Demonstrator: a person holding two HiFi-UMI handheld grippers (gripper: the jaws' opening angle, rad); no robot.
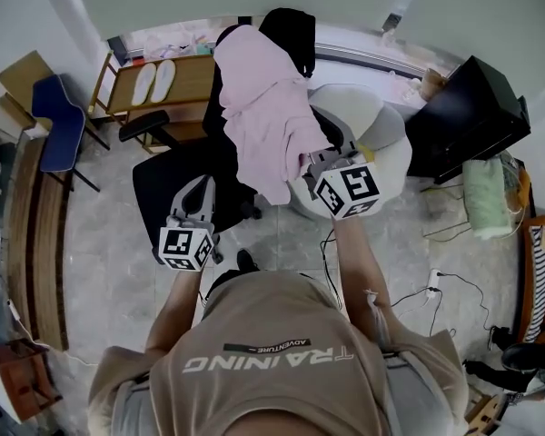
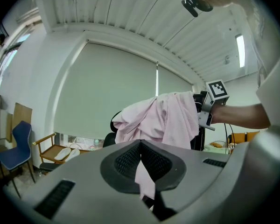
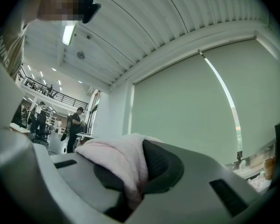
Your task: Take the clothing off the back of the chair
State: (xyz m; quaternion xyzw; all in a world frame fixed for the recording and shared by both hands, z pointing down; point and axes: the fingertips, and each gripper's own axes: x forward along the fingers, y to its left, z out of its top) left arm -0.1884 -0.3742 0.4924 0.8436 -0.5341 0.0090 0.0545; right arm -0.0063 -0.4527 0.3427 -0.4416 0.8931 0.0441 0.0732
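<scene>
1. Right gripper (image 3: 141,148): the jaws are clamped almost fully together on the garment (image 3: 114,160). Pink cloth is wedged in the slit between the pads, and a thick fold spills out over the left-hand jaw.
2. From the head view, that pinch is on the garment's lower right edge. The rest of the cloth runs ahead of the jaws and to their left.
3. Beyond the bite, the garment is draped over the back of the chair (image 1: 174,178). It hangs down the seat side, with a loose tail dropping below the pinched edge.
4. Left gripper (image 2: 140,143): the pads meet at the tips and nothing is gripped. The pink in the narrow gap behind the tips is the garment's tail, seen through it.
5. The garment sits ahead of the left jaws and slightly to their right, well apart from them. The right gripper is at the garment's far right edge.
6. Under the left jaws there is only the black chair seat.
</scene>
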